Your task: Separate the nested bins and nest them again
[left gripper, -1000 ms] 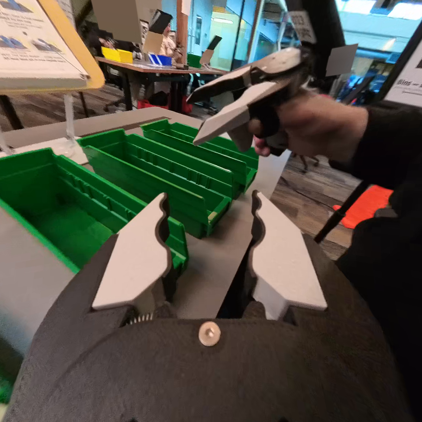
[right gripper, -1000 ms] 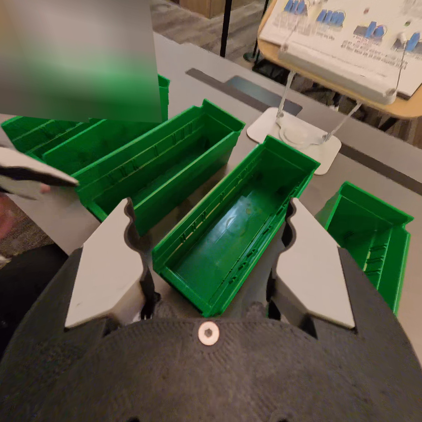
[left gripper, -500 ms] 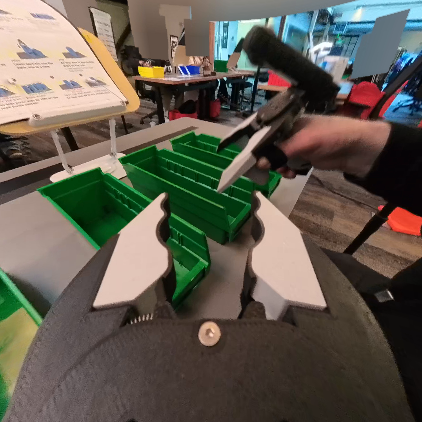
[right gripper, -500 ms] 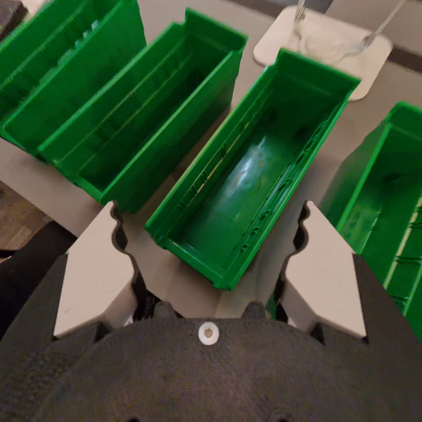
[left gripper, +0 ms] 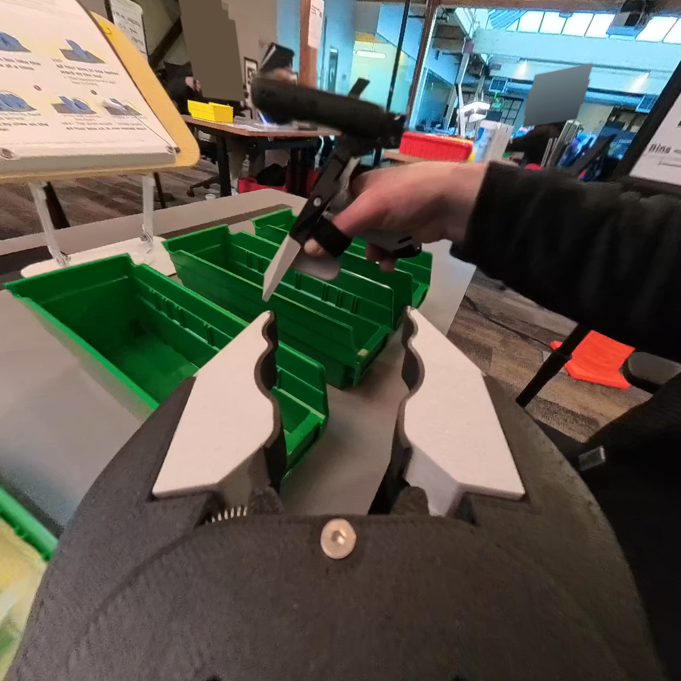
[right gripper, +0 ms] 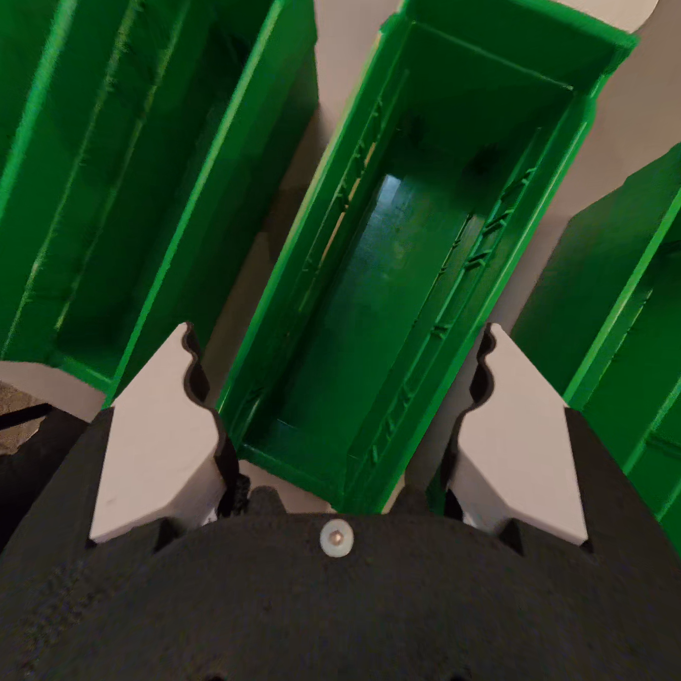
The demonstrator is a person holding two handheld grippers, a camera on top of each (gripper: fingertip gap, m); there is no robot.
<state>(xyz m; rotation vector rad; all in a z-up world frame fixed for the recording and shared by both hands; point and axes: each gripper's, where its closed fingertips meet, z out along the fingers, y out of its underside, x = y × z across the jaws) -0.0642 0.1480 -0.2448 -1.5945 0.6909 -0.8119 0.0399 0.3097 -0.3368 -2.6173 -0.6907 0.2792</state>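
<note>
Several long green bins lie side by side on a grey table (left gripper: 353,442). In the left wrist view I see a near-left bin (left gripper: 129,331), a middle bin (left gripper: 313,320) and a far bin (left gripper: 390,265). My left gripper (left gripper: 339,317) is open and empty, just off the bins' near ends. My right gripper (left gripper: 280,272), held in a hand, points steeply down over the bins. In the right wrist view my right gripper (right gripper: 339,328) is open wide and empty, close above the near end of one empty bin (right gripper: 405,239). Other bins lie to its left (right gripper: 129,184) and right (right gripper: 626,313).
A sign board on a clear stand (left gripper: 73,92) rises behind the bins, its white base (left gripper: 92,258) on the table. The table edge (left gripper: 457,294) runs just right of the far bin. The edge of another green bin (left gripper: 22,523) shows at lower left. Other tables stand beyond.
My right gripper has tipped downward and dropped closer to the bin below it, which now fills its view. My left gripper has stayed open and swung slightly, seeing more of the near-left bin.
</note>
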